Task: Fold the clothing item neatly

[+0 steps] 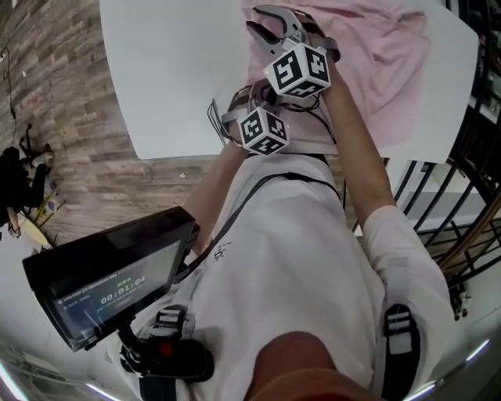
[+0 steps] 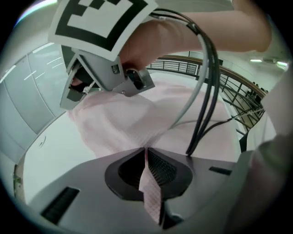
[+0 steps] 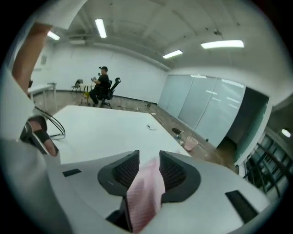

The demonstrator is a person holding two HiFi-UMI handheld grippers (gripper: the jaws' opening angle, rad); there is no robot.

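Note:
A pink garment (image 1: 391, 47) lies rumpled on the far right part of the white table (image 1: 180, 70). My right gripper (image 1: 274, 23) reaches over the garment's left edge, its marker cube (image 1: 297, 69) behind it. In the right gripper view a thick fold of pink cloth (image 3: 146, 187) fills the gap between the pads of the right gripper (image 3: 149, 157), which is lifted and faces bare table (image 3: 100, 128). My left gripper (image 2: 145, 150) is shut on a thin edge of the garment (image 2: 132, 119). In the head view its cube (image 1: 262, 131) shows at the table's near edge, its jaws hidden.
The table's near edge runs just in front of the person's body. A dark metal railing (image 1: 470, 157) stands to the right, wood floor (image 1: 70, 117) to the left. Black cables (image 2: 206, 82) loop from the right gripper. A seated person (image 3: 101, 84) is far across the room.

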